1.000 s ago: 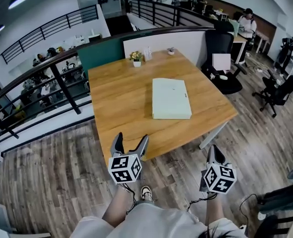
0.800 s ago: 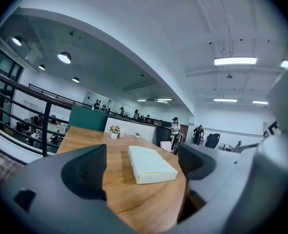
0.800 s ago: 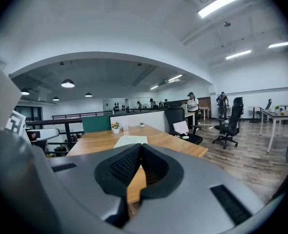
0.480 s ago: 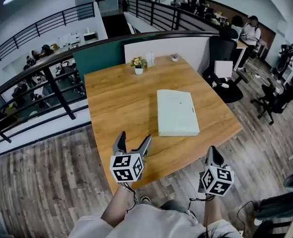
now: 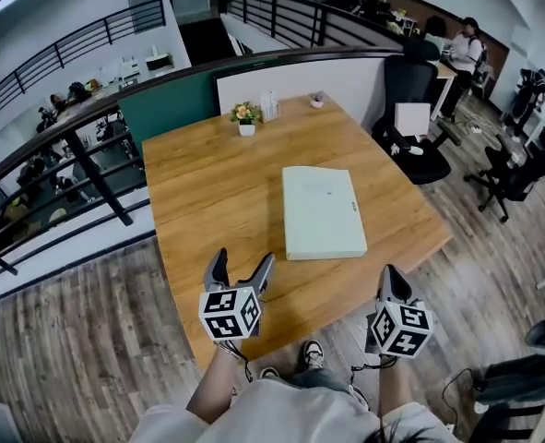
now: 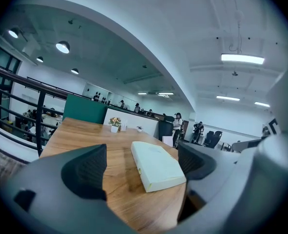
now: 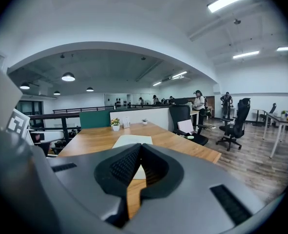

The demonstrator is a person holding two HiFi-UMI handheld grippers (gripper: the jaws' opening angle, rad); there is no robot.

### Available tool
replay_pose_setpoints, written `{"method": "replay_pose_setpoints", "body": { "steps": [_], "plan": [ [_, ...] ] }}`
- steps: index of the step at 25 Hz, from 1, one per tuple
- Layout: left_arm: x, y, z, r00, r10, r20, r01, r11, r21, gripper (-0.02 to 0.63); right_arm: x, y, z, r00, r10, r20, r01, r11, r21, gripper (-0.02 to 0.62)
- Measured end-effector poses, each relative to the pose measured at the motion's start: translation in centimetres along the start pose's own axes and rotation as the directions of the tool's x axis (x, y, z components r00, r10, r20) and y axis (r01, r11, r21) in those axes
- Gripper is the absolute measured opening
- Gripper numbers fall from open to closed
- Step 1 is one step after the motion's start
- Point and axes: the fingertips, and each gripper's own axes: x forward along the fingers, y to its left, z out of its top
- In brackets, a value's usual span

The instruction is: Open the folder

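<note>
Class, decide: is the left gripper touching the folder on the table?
Apart. The head view shows bare table between the left gripper and the folder; its open jaws hold nothing.

The folder (image 5: pixel 323 212) lies flat on the tabletop (image 5: pixel 207 187), right of its middle. A flower pot (image 5: pixel 245 115) stands near the far edge, well behind the folder. The left hand-held gripper (image 5: pixel 242 262) is over the near edge, and the right hand-held gripper (image 5: pixel 389 280) is off the near right corner, above the floor (image 5: pixel 88 330).
</note>
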Motion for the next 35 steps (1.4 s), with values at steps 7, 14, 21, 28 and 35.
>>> {"method": "replay_pose_setpoints", "body": {
  "steps": [7, 14, 21, 28, 35],
  "plan": [
    [5.9, -6.4, 0.1, 0.993, -0.118, -0.032, 0.119, 0.992, 0.039, 0.463, -0.5, -7.8, 0.6, 0.990, -0.139, 0.003, 0.138, 0.990, 0.039, 0.002],
    [11.1, -13.0, -1.2, 0.969, -0.230, -0.092, 0.239, 0.966, 0.101, 0.463, -0.2, -12.4, 0.3, 0.978, -0.207, -0.002, 0.207, 0.977, 0.059, 0.002],
    [13.9, -17.0, -3.4, 0.924, -0.309, -0.225, 0.353, 0.916, 0.190, 0.462, 1.5, -14.9, -1.8, 0.979, -0.198, -0.047, 0.202, 0.974, 0.106, 0.002],
    [16.8, -18.8, -6.6, 0.866, -0.318, -0.385, 0.448, 0.836, 0.317, 0.449, 4.9, -16.7, -4.9, 0.980, -0.167, -0.111, 0.183, 0.970, 0.158, 0.002],
    [18.7, -20.9, -10.6, 0.781, -0.319, -0.537, 0.575, 0.703, 0.418, 0.436, 7.7, -17.5, -7.7, 0.976, -0.137, -0.169, 0.168, 0.968, 0.186, 0.002]
  ]
}}
